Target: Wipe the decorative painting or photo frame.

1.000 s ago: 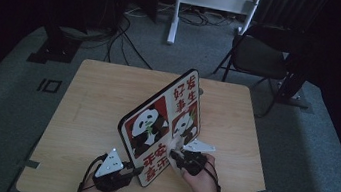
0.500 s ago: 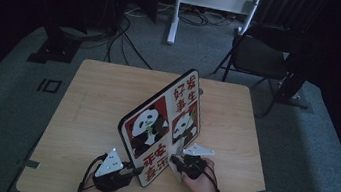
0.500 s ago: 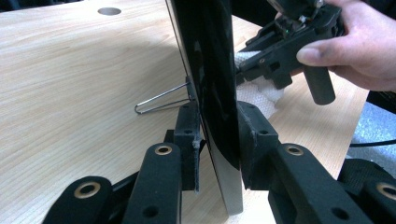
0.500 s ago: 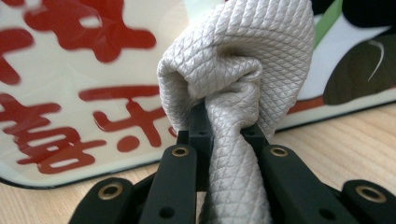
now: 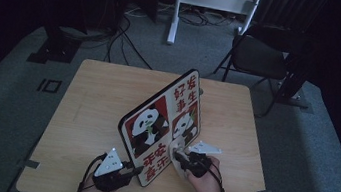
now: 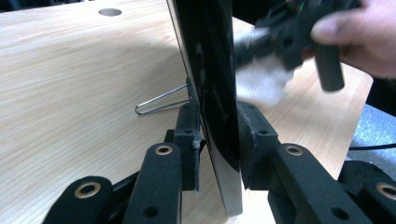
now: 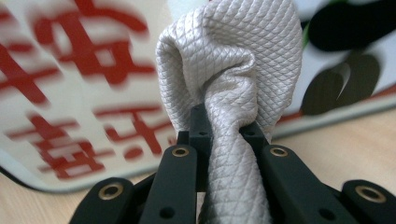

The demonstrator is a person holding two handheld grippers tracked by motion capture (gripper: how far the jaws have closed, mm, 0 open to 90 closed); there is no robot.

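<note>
While clamped — left claw (image 6: 217,154) on panda board (image 5: 164,125), right claw (image 7: 226,133) on cloth (image 7: 233,70).

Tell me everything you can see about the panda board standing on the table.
The panda board is a flat, rounded-corner panel with a dark rim and a glossy black back. Its pale face shows two pandas and red characters. It stands on edge on the wooden table, a thin wire stand behind it. The left gripper clamps its near edge, and the right gripper presses a white quilted cloth to its face.
</note>
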